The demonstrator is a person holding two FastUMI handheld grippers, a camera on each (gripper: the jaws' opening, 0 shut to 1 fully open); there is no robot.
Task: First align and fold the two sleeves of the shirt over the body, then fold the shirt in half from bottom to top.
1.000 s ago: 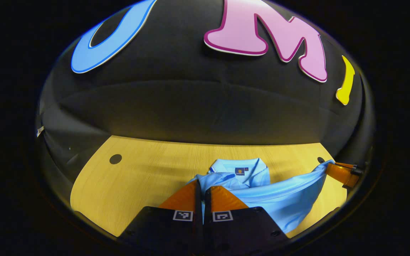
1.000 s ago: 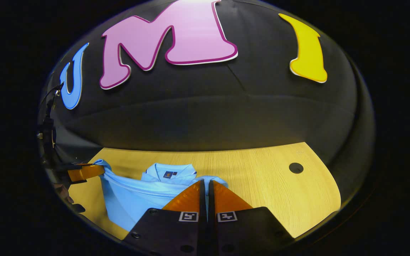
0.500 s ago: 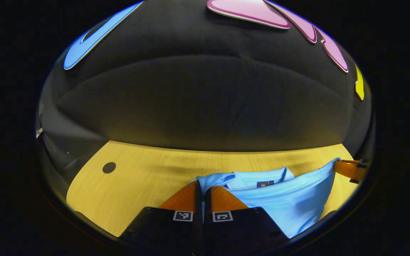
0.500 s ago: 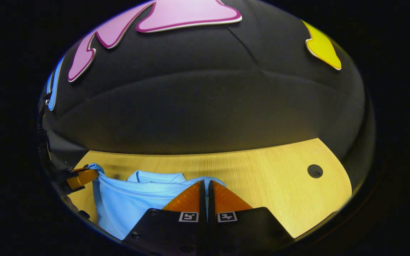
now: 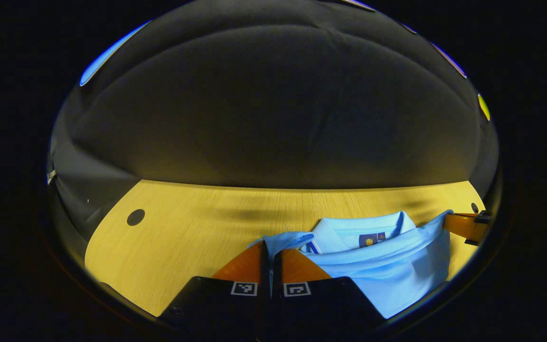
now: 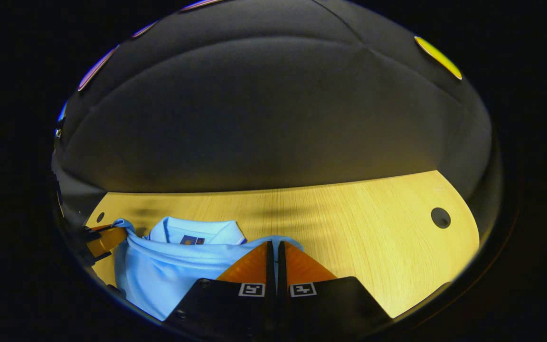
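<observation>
**Q:** So where's the shirt sitting, and what are the grippers doing with it?

**A:** Pretty simple scene tbh; the light blue polo shirt with a small dark badge inside the collar (image 5: 387,259) lies on the pale wooden table with round cable holes (image 5: 183,232), close to the near edge; in the left gripper view the left gripper (image 5: 269,249) has its two fingers squeezed nearly together with a corner of blue fabric pinched between them, so it's holding the shirt's edge; the right gripper (image 5: 463,225) shows at the far right there, with cloth bunched at its tip.

**Q:** Same story from the other side?

**A:** Yep; in the right gripper view the right gripper (image 6: 275,251) is also clamped narrow on a bit of the shirt (image 6: 159,270), blue fabric poking out either side of its fingers; the left gripper (image 6: 107,237) sits at the far left, again with fabric gathered at its end; the held edge runs between the two grippers and sits just in front of the collar (image 6: 197,230), which lies flat on the table (image 6: 359,237); the black cloth wall (image 6: 273,118) is behind it all.
</observation>
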